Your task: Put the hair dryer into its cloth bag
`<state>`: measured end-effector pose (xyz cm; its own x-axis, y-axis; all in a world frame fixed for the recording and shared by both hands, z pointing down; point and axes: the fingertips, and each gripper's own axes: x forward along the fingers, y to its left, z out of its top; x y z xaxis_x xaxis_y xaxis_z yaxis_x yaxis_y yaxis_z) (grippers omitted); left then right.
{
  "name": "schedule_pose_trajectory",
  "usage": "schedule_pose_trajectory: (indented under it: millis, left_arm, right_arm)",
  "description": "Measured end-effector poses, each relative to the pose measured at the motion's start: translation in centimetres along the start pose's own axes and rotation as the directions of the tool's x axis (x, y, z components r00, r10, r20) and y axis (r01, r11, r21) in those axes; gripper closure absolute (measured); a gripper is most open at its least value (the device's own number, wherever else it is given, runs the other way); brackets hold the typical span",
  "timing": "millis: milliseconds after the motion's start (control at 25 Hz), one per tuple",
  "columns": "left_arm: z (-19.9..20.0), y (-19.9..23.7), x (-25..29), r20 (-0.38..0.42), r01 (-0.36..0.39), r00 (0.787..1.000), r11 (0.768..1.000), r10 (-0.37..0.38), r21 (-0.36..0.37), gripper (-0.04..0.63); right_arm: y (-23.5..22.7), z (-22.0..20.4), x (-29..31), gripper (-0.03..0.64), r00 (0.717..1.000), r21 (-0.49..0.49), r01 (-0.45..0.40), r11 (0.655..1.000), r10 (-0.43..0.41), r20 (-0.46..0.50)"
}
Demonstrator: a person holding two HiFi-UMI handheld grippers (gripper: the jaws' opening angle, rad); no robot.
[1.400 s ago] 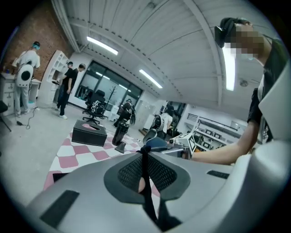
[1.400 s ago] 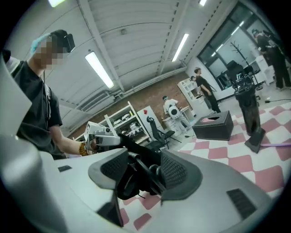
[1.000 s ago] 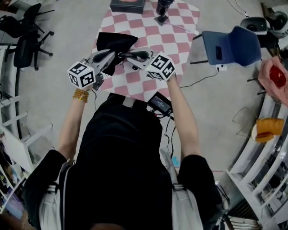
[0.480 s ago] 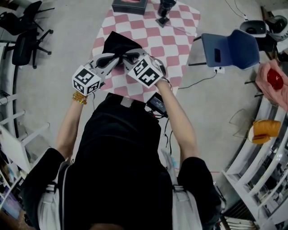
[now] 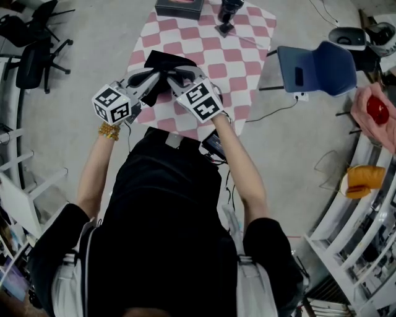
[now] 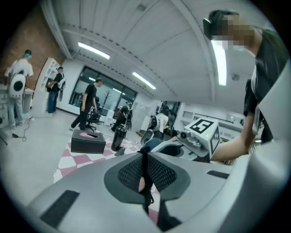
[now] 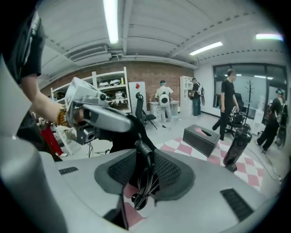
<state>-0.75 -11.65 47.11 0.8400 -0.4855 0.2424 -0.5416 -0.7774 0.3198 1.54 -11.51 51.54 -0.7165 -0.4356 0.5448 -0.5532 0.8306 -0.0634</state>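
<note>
The black cloth bag point(image 5: 162, 62) lies bunched on the pink checked table point(image 5: 241, 56) between both grippers. My left gripper point(image 5: 156, 80) is shut on a thin fold of the bag's cloth point(image 6: 144, 175). My right gripper point(image 5: 172, 79) faces it from the right. Its jaws have just been opening, and a coiled black cord point(image 7: 145, 182) with a thick rubber end hangs loosely in the gap between the pads, with black cloth behind it. The hair dryer's body is hidden. In the left gripper view the right gripper point(image 6: 200, 136) shows close by.
A black box point(image 5: 178, 7) and a tall black upright object point(image 5: 226, 13) stand at the table's far end. A blue chair point(image 5: 318, 65) is to the right of the table. Several people point(image 6: 91, 102) stand across the room, and shelving lines the edges.
The right gripper has swung left toward the left one and tilted. The bag, spread leftward before, is now gathered between the two grippers. The left gripper has barely moved.
</note>
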Motion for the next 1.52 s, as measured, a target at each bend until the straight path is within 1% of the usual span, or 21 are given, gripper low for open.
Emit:
schedule_pose_trajectory:
  millis: [40,80,160,320,480,520,560,600,680,760,800,880,960,1040,1120,1160,1280,1360,1440,1480,1520]
  left_arm:
    - [0.2,0.2,-0.1,0.011,-0.005,1.0,1.0,0.006,-0.028,0.568]
    - [0.3,0.2,-0.1,0.01,-0.007,1.0,0.999,0.007,-0.033,0.568]
    - [0.4,-0.1,0.0,0.001,0.002,1.0,1.0,-0.002,-0.026,0.568]
    - [0.7,-1.6,0.2,0.018,0.056,0.998,0.998,-0.056,-0.02,0.568]
    - [0.5,-2.7,0.6,0.013,0.1,0.995,0.995,-0.1,-0.025,0.568]
    - [0.5,-2.7,0.7,0.008,0.103,0.995,0.994,-0.103,-0.024,0.568]
    - [0.4,-2.6,0.8,0.005,0.104,0.995,0.994,-0.104,-0.023,0.568]
    - [0.4,-2.5,0.9,0.004,0.103,0.995,0.994,-0.102,-0.023,0.568]
    - [0.4,-2.2,0.9,0.008,0.091,0.996,0.995,-0.091,-0.033,0.568]
    - [0.6,-1.7,0.6,0.021,0.07,0.997,0.996,-0.069,-0.059,0.568]
    - [0.8,-1.4,0.5,0.031,0.061,0.998,0.995,-0.059,-0.077,0.568]
    - [1.3,-0.8,0.2,0.06,0.054,0.997,0.992,-0.048,-0.117,0.568]
    - [1.8,-0.6,0.0,0.08,0.06,0.996,0.988,-0.049,-0.141,0.568]
    - [2.1,-0.8,0.2,0.081,0.068,0.995,0.989,-0.057,-0.134,0.567]
    - [2.2,-1.2,0.4,0.077,0.078,0.995,0.989,-0.068,-0.129,0.566]
    - [2.3,-1.3,0.5,0.077,0.086,0.994,0.988,-0.076,-0.132,0.566]
    - [2.4,-1.6,0.4,0.09,0.119,0.99,0.982,-0.106,-0.147,0.566]
    - [2.5,-1.7,0.1,0.101,0.142,0.987,0.978,-0.128,-0.155,0.567]
    - [2.6,-2.4,0.1,0.1,0.182,0.981,0.97,-0.167,-0.161,0.566]
    - [2.7,-2.8,0.3,0.094,0.201,0.978,0.967,-0.188,-0.158,0.566]
    - [2.7,-3.3,0.4,0.087,0.214,0.975,0.965,-0.203,-0.15,0.566]
  right_arm:
    - [0.0,-0.5,-0.5,0.483,0.999,-0.021,-0.023,1.0,0.023,0.024]
    - [-0.1,-1.4,-1.0,0.428,0.998,-0.024,-0.046,0.999,0.047,0.041]
    - [-0.5,-3.9,-1.9,0.371,0.995,0.021,-0.087,0.996,0.086,0.057]
    - [-1.1,-10.1,-0.3,0.35,0.992,0.104,-0.122,0.987,0.125,-0.019]
    - [-2.5,-11.3,2.2,0.354,0.997,0.19,-0.077,0.979,0.075,0.015]
    - [-3.2,-11.1,2.6,0.394,0.998,0.212,-0.058,0.976,0.054,0.024]
    - [-3.7,-11.0,2.8,0.485,0.999,0.23,-0.046,0.972,0.042,0.022]
    - [-3.8,-10.9,2.9,0.491,0.999,0.246,-0.053,0.968,0.052,0.012]
    - [-2.9,-10.8,2.4,0.502,0.991,0.281,-0.122,0.952,0.131,-0.015]
    - [-1.5,-10.2,1.2,0.505,0.971,0.35,-0.223,0.91,0.239,-0.004]
    - [-0.9,-9.6,0.4,0.505,0.957,0.401,-0.276,0.873,0.289,0.029]
    - [-0.4,-7.8,-1.3,0.506,0.928,0.522,-0.367,0.77,0.345,0.143]
    - [-0.2,-5.6,-2.7,0.509,0.897,0.624,-0.44,0.646,0.345,0.276]
    - [-0.3,-3.8,-3.4,0.511,0.874,0.688,-0.485,0.54,0.31,0.374]
    - [-0.4,-2.0,-3.7,0.511,0.855,0.724,-0.518,0.457,0.26,0.448]
    - [-0.5,-1.0,-3.9,0.512,0.843,0.729,-0.537,0.425,0.231,0.486]
    - [-1.5,1.6,-4.5,0.512,0.803,0.732,-0.584,0.351,0.119,0.583]
    - [-2.9,2.8,-5.1,0.515,0.778,0.728,-0.6,0.331,0.031,0.627]
    - [-4.1,3.3,-5.5,0.515,0.768,0.735,-0.588,0.337,-0.053,0.639]
    - [-4.5,3.1,-5.5,0.515,0.785,0.757,-0.548,0.356,-0.093,0.612]
    - [-4.9,2.5,-5.3,0.515,0.817,0.789,-0.476,0.389,-0.135,0.56]
